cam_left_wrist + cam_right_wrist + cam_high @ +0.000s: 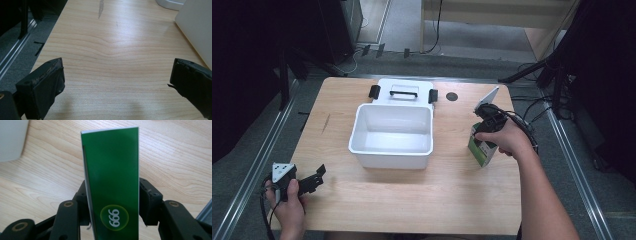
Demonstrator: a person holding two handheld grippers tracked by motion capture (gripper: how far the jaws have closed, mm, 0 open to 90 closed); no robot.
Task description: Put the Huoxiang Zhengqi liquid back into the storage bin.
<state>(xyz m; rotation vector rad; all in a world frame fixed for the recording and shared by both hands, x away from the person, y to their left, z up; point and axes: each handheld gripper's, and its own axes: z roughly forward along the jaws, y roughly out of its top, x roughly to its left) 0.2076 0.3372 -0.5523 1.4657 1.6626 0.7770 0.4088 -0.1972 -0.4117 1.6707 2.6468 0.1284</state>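
1. Lower left of the high view: the left gripper rests at the wooden table edge, jaws spread wide, holding nothing.
2. Centre: an open white box, its lid behind it.
3. Right: the right gripper clamps a green carton, jaws pressing both sides, above the table.

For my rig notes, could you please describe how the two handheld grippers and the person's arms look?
Both grippers are black. The left gripper carries a grey three-cornered plate and a black cable; its fingers have worn dark pads. The right gripper has linkage arms with brass-coloured pivots. Forearms are bare, no sleeves.
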